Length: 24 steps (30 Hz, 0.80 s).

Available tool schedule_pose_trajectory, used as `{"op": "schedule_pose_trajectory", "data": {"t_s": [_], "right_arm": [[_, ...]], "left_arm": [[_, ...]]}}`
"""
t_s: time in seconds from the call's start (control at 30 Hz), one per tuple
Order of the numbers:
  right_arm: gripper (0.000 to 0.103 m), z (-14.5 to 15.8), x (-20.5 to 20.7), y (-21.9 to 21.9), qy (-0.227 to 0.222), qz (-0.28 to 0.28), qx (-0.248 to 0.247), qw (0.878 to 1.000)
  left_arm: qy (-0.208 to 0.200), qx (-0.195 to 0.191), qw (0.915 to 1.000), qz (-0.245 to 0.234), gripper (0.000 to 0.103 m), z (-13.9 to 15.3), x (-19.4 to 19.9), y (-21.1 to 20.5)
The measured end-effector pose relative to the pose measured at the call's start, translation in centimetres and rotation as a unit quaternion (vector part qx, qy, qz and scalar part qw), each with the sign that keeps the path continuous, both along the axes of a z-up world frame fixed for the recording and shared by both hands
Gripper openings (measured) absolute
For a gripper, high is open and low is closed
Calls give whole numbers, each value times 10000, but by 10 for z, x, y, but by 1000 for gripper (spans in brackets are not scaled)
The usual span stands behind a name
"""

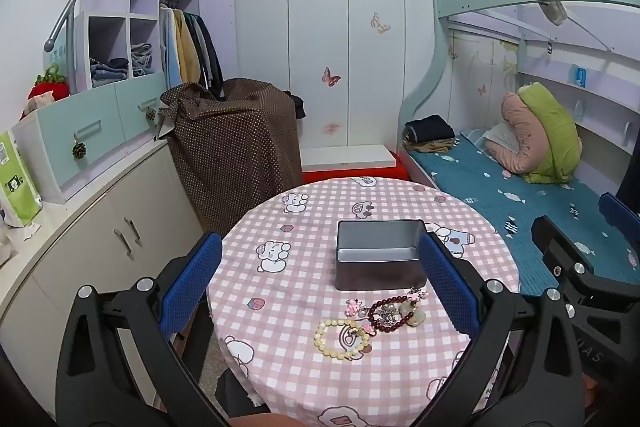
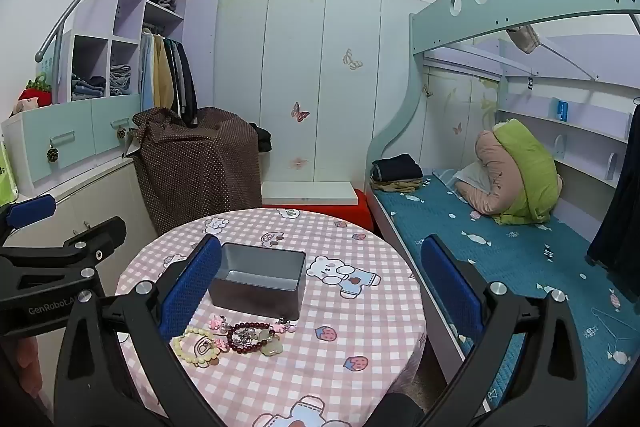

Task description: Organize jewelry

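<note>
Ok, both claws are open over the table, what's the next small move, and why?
Probably lower the left claw onto the pale yellow bead bracelet. It lies at the left edge of the jewelry pile, mostly apart from the tangled dark red bracelet and charms. The metal tin behind the pile looks empty, and the right claw holds nothing either.

Both wrist views look down from near the round table [image 1: 304, 379], facing the wardrobe [image 2: 292, 83]; both share the tin [image 1: 378, 255], the right view from further right.
</note>
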State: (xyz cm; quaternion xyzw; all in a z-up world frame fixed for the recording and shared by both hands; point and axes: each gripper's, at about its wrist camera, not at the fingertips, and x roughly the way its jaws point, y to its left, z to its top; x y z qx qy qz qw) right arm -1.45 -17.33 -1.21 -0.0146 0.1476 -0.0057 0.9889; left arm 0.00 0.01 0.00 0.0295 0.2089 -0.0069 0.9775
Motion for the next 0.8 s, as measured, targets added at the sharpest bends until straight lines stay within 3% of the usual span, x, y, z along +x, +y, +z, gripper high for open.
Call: {"op": "schedule_pose_trajectory", "data": {"t_s": [0.8], "right_arm": [[96,-5,2,-1,48,20,28,10000]], "left_arm": [[-16,20,10000,-52,98,-3,0,-1]]}}
